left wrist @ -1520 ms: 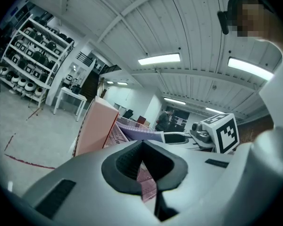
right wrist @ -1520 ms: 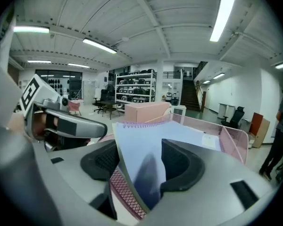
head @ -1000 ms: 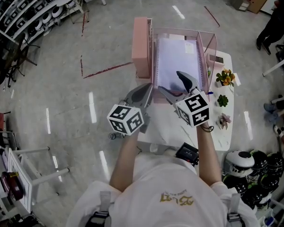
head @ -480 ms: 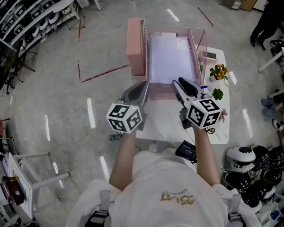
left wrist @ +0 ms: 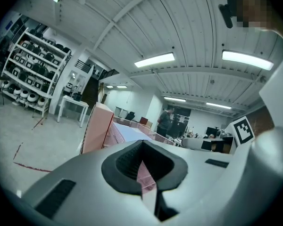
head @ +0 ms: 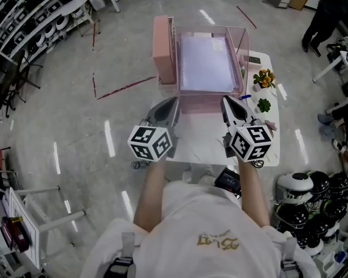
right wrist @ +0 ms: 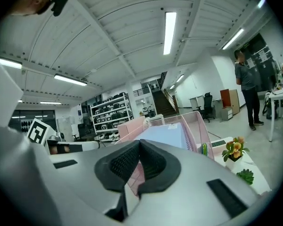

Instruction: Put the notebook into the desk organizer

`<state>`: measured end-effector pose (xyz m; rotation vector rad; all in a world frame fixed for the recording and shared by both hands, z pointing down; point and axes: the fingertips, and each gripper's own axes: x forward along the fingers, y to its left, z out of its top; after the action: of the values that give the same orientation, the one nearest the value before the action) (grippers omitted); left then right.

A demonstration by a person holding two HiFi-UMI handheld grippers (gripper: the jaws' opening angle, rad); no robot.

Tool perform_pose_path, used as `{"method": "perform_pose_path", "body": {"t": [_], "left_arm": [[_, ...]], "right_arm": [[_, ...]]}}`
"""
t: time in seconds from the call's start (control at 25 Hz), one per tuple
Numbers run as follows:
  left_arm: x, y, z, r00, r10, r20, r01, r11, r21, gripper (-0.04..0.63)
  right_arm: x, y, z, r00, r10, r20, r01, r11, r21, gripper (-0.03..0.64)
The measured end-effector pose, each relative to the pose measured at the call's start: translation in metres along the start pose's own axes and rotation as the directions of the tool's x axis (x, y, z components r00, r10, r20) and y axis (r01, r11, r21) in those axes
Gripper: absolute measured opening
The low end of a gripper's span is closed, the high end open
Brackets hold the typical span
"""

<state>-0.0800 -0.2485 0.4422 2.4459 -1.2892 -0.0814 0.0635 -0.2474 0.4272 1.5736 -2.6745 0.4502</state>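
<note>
Notebook [head: 206,62] lies flat in organizer [head: 162,51] on worktop [head: 203,146]. Your L gripper [head: 172,101] & R gripper [head: 227,101]: jaws together, empty, near organizer front.

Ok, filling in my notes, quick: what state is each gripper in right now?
Left gripper: closed, holding nothing.
Right gripper: closed, holding nothing.

My left gripper [head: 174,101] and right gripper [head: 226,101] hide the table's [head: 203,146] near edge from me, and the flat thing [head: 252,59] at its far right corner is too small to name.
</note>
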Motion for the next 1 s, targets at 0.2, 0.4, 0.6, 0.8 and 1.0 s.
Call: {"method": "perform_pose_path", "body": {"t": [0.2, 0.4, 0.6, 0.8, 1.0], "left_arm": [[-0.008, 0.0, -0.001, 1.0, 0.0, 0.002, 0.0, 1.0, -0.002, 0.015], [-0.01, 0.0, 0.0, 1.0, -0.005, 0.003, 0.005, 1.0, -0.001, 0.015], [-0.009, -0.003, 0.0, 1.0, -0.014, 0.002, 0.014, 1.0, 0.002, 0.015], [-0.009, -0.004, 0.002, 1.0, -0.018, 0.005, 0.018, 1.0, 0.004, 0.015], [-0.009, -0.005, 0.002, 1.0, -0.018, 0.005, 0.018, 1.0, 0.003, 0.015]], "right_arm": [[-0.009, -0.001, 0.003, 0.998, -0.028, 0.049, 0.026, 0.998, 0.05, 0.012], [-0.01, 0.001, -0.004, 0.999, -0.048, 0.017, 0.048, 0.999, -0.003, 0.012], [-0.011, 0.002, -0.005, 0.998, -0.057, 0.008, 0.057, 0.998, -0.026, 0.012], [-0.013, 0.002, -0.002, 0.998, -0.061, 0.012, 0.061, 0.997, -0.036, 0.011], [-0.014, 0.001, -0.001, 0.998, -0.061, 0.013, 0.061, 0.998, -0.034, 0.011]]}}
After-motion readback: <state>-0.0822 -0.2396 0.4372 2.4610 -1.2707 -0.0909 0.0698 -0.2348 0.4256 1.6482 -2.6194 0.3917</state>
